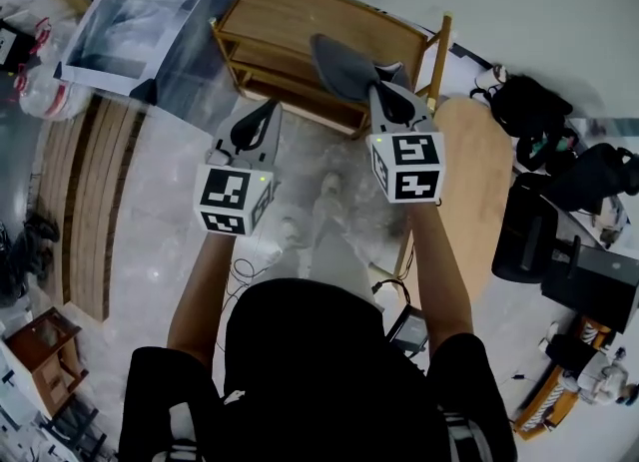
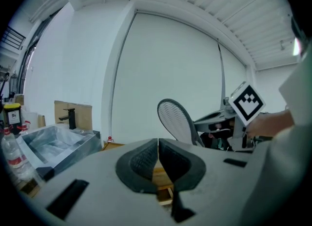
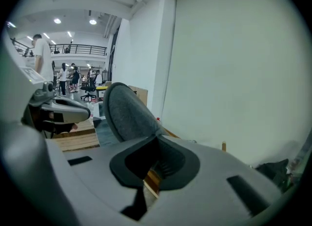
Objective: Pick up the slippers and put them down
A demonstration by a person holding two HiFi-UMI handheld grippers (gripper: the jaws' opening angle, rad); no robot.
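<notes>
Hanging at the left, the left gripper (image 1: 258, 123) is showing its jaws pressed together on nothing. To its right, the right gripper (image 1: 395, 101) is pinching one grey slipper (image 1: 342, 66) aloft over the wooden rack (image 1: 300, 16) (pick-up apparently done); the setting-down is still outstanding.

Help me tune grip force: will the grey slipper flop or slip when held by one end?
Probably fairly stiff: the slipper juts from the right gripper without drooping. Likely light, since one edge pinch carries it. Its felt-like upper should resist slipping.
</notes>
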